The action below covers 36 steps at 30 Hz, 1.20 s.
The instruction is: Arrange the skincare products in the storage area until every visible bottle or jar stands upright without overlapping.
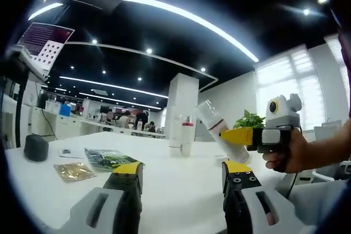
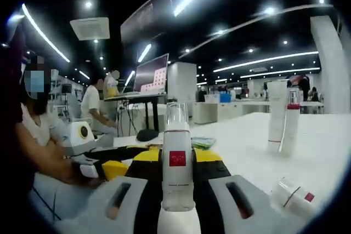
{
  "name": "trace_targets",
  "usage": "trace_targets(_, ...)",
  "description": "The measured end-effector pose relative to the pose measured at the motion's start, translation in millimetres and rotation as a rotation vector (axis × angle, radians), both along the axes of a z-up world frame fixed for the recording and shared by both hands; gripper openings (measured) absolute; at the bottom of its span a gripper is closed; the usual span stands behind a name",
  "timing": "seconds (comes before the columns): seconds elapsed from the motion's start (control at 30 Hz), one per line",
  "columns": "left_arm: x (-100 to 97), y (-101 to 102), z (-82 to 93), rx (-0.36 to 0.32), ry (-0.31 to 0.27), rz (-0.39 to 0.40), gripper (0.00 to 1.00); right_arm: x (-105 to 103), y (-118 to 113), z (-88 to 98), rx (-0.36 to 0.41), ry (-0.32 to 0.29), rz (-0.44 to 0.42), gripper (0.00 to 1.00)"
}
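Bottle clamped in my right claw, two more upright on the table

Bottle (image 2: 177, 160) sits between my right claw's (image 2: 176, 190) yellow-tipped jaws, which press on its sides; it is clear-capped, white, with a red square label. In the left gripper view that same bottle (image 1: 222, 130) leans, cap toward the upper left, held above the white table (image 1: 181, 184) by the right claw (image 1: 241, 135), with my hand (image 1: 290, 152) wrapped around the grip.

My left claw (image 1: 184, 176) is wide apart and holds nothing; its two jaws hang over bare table near the front edge. In the right gripper view I see it (image 2: 107, 168) low on the left, a hand behind it.

Two tall white containers (image 1: 181, 135) stand upright side by side toward the far edge of the table, one with a red band near its top. The right gripper view shows them (image 2: 282, 124) standing just beside each other, whether touching I cannot tell. Another bottle (image 2: 293, 195) lies on its side near the table's front edge, a red mark on it.

Two flat packets (image 1: 90, 165) and a dark round thing (image 1: 36, 147) rest toward the table's left edge. A potted plant (image 1: 249, 120) is at the far right.
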<state>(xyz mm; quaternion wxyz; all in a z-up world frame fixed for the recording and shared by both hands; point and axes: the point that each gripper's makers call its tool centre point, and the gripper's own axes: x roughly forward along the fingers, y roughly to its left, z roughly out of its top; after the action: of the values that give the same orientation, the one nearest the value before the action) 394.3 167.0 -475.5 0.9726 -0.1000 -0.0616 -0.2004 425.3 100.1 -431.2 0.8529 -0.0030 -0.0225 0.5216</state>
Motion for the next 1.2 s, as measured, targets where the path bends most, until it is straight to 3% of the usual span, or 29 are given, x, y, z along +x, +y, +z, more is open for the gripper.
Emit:
trace_targets(0.1, -1.2, 0, 1.8, -0.019, -0.004, -0.011, 0.60, 4, 3, -4.2, 0.001, -0.034, -0.028, 0.18)
trace_targets(0.13, -2.5, 0, 3.5, -0.034, -0.008, -0.018, 0.60, 3, 4, -3.8, -0.019, -0.072, -0.027, 0.18)
trace_targets(0.2, -2.8, 2, 5.6, -0.060, -0.004, -0.022, 0.60, -4, 11, -4.1, -0.017, -0.084, 0.017, 0.18)
trace_targets(0.23, -2.5, 3, 6.4, -0.078, 0.008, -0.023, 0.60, -5, 13, -8.0, -0.053, -0.110, 0.016, 0.18)
trace_targets(0.3, -4.0, -1, 16.0, -0.176, 0.044, -0.063, 0.59, -12, 17, -17.8, -0.135, -0.169, 0.036, 0.18)
trace_targets(0.33, -5.1, -4, 27.0, -0.226, 0.030, -0.088, 0.59, -17, 20, -19.3, -0.149, -0.199, 0.050, 0.18)
trace_targets(0.4, -6.4, -9, 38.6, -0.264, 0.003, -0.113, 0.58, -25, 23, -21.3, -0.161, -0.215, 0.075, 0.18)
trace_targets(0.57, -4.2, -33, 39.3, -0.432, 0.113, -0.240, 0.56, -25, 20, -14.7, -0.124, -0.223, 0.079, 0.18)
trace_targets(0.77, 1.3, -46, 48.9, -0.415, 0.099, -0.260, 0.37, -28, 22, -17.8, -0.149, -0.244, 0.088, 0.18)
trace_targets(0.87, 5.2, -49, 43.4, -0.269, 0.101, -0.221, 0.23, -28, 22, -16.8, -0.146, -0.249, 0.092, 0.18)
trace_targets(1.0, 4.1, -53, 56.3, -0.289, 0.094, -0.242, 0.21, -27, 21, -13.3, -0.120, -0.248, 0.085, 0.18)
trace_targets(1.1, 5.8, -57, 54.9, -0.147, 0.093, -0.236, 0.20, -24, 21, -15.5, -0.122, -0.225, 0.074, 0.19)
trace_targets(1.2, 6.5, -60, 59.3, -0.083, 0.089, -0.260, 0.20, -23, 19, -12.5, -0.097, -0.220, 0.074, 0.19)
